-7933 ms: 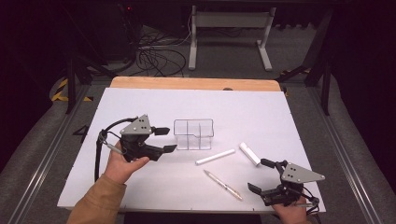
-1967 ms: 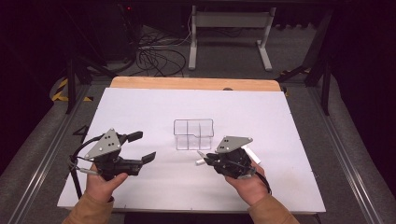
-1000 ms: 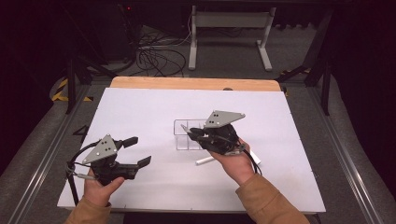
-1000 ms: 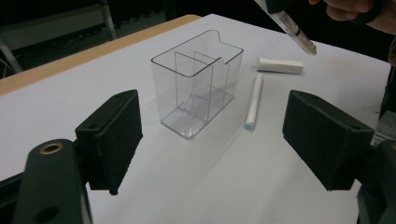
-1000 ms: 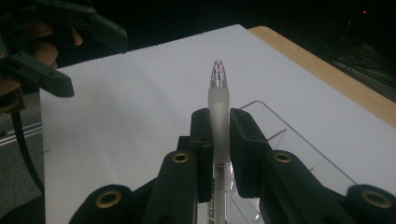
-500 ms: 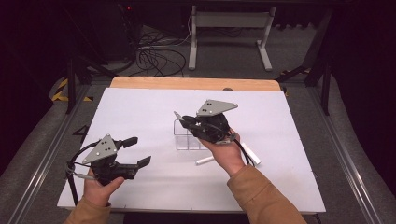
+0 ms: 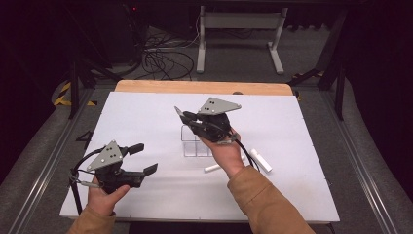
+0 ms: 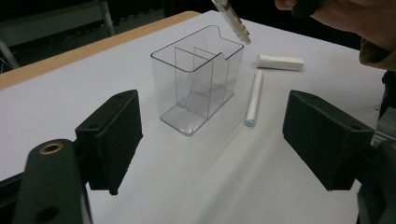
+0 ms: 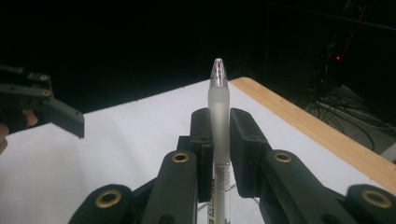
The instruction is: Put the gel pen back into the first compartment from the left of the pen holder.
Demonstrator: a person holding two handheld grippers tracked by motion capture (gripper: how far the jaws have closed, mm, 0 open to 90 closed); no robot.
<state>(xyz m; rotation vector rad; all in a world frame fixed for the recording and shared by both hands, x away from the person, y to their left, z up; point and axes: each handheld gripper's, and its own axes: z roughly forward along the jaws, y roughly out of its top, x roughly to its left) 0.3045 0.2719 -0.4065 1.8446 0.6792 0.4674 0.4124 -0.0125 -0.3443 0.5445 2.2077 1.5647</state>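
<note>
Above organizer [image 7: 196,141], right tool [image 7: 181,114] gripping pen [image 9: 219,121]

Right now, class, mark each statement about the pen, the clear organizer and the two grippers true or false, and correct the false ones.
1. The right gripper is clamped on a pen. True.
2. The left gripper holds a marker. False: its jaws stand open and empty.
3. The clear organizer has pens in it. False: its compartments are empty.
4. A white marker lies on the table beside the organizer. True.
5. The white eraser sits inside the organizer. False: it lies on the table.
</note>
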